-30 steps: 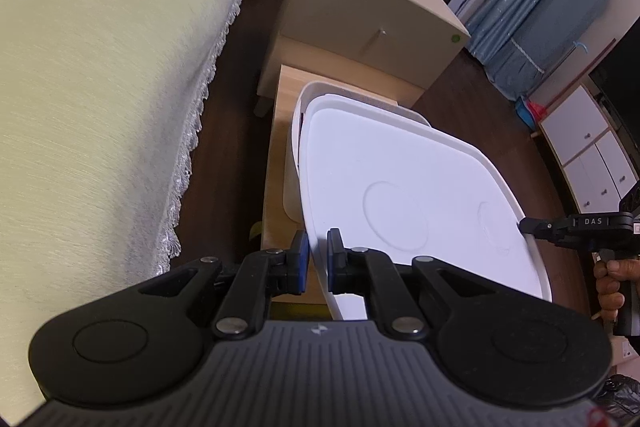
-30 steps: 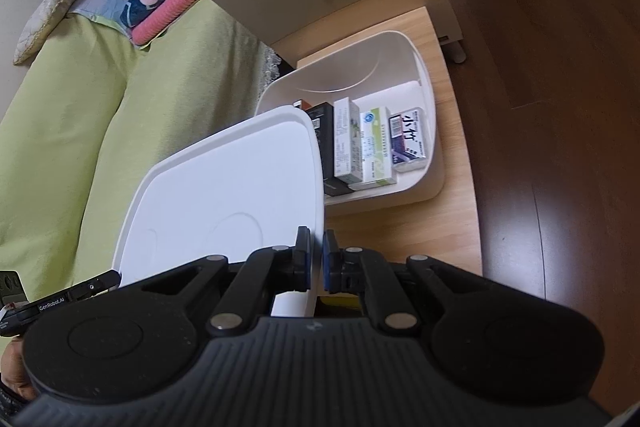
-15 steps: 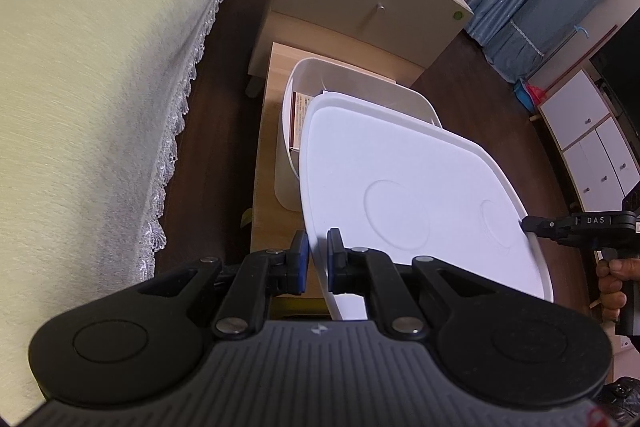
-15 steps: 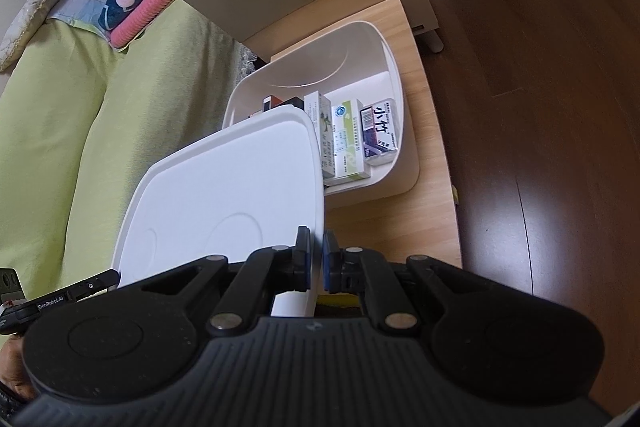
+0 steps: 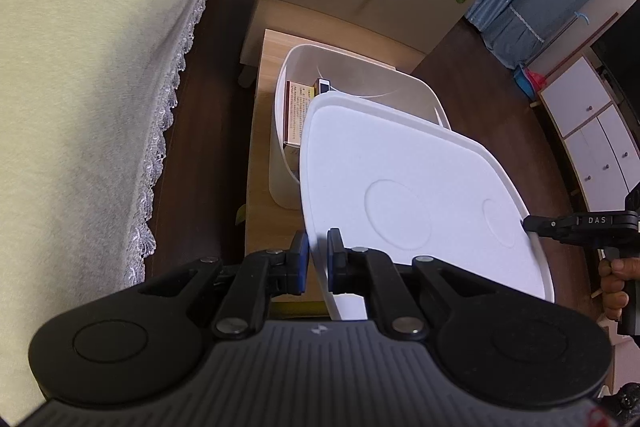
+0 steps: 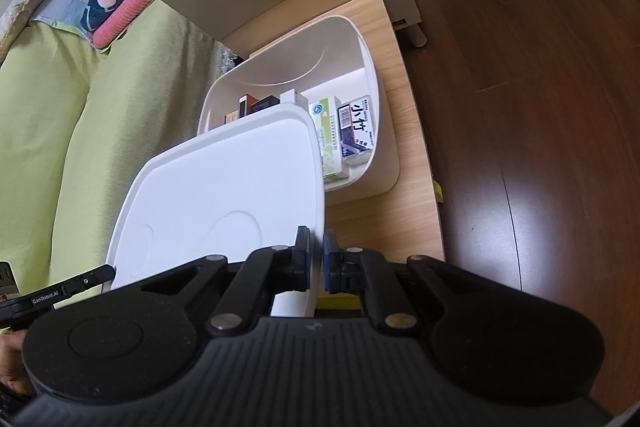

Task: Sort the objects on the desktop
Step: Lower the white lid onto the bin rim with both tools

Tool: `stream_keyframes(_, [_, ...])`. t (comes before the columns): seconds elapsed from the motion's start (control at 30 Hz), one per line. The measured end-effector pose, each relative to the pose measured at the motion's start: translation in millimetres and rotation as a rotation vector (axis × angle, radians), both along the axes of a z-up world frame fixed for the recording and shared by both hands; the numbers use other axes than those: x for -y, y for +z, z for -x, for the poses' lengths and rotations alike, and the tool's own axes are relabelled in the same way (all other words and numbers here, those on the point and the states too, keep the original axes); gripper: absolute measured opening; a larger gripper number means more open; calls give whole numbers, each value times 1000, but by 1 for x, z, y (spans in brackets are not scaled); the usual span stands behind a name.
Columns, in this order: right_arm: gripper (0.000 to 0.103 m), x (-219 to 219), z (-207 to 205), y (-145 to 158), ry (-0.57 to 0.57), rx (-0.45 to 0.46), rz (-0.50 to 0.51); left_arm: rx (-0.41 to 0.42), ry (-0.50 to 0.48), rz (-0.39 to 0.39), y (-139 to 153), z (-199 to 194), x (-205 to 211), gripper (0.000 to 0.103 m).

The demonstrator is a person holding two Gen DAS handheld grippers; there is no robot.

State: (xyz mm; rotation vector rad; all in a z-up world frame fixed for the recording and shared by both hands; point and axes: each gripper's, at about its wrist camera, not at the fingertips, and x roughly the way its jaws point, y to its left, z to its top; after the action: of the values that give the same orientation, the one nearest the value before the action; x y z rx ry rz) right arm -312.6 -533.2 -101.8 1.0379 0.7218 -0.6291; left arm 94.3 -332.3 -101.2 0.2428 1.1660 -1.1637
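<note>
Black left gripper [image 5: 317, 259], blue-padded fingers [image 5: 303, 255], silver screws, ribbed grey housing

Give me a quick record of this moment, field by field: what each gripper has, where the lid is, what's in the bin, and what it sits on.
left gripper: shut on the white lid, at one edge
right gripper: shut on the same lid, at the opposite edge
lid position: held above the near part of the white bin, not seated
bin contents: several small boxes standing on edge
bin support: low wooden table
beside table: bed with green cover
</note>
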Motion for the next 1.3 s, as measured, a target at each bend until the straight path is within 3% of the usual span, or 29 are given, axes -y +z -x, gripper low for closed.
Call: stream_keyframes(1.3, [7,97,-52,-44,-9,-66,75,20,-46,-51,-50,-44,102,8])
